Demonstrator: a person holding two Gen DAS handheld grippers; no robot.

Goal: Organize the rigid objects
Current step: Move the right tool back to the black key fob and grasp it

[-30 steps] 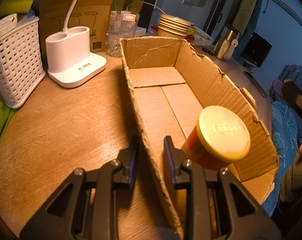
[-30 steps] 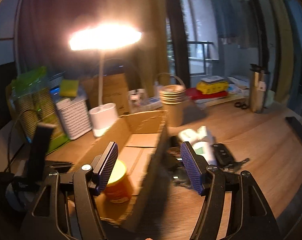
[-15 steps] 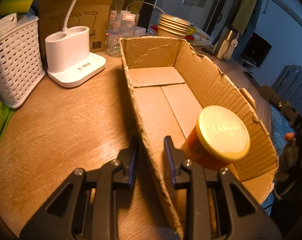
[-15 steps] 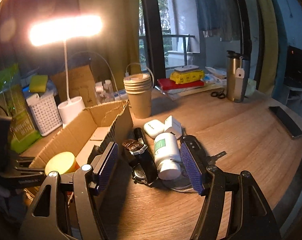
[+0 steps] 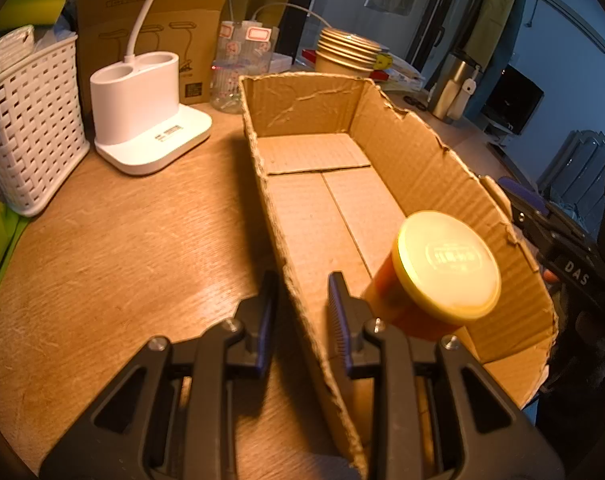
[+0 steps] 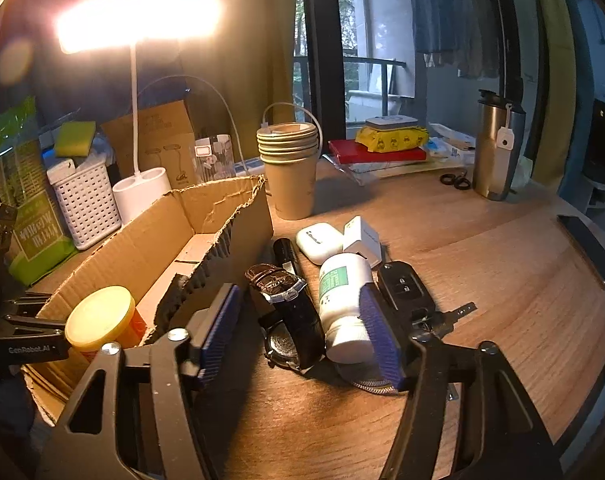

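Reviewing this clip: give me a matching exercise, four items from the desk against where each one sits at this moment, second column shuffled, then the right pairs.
Items:
1. yellow-lidded jar
2. white pill bottle
3. stack of paper cups
4. steel tumbler

Places:
A. far right of the desk, beside the scissors
B. inside the cardboard box, at its near end
C. lying on the desk between the watch and the car key
D. upright just past the box's far corner

Pairs: 1-B, 2-C, 3-D, 4-A
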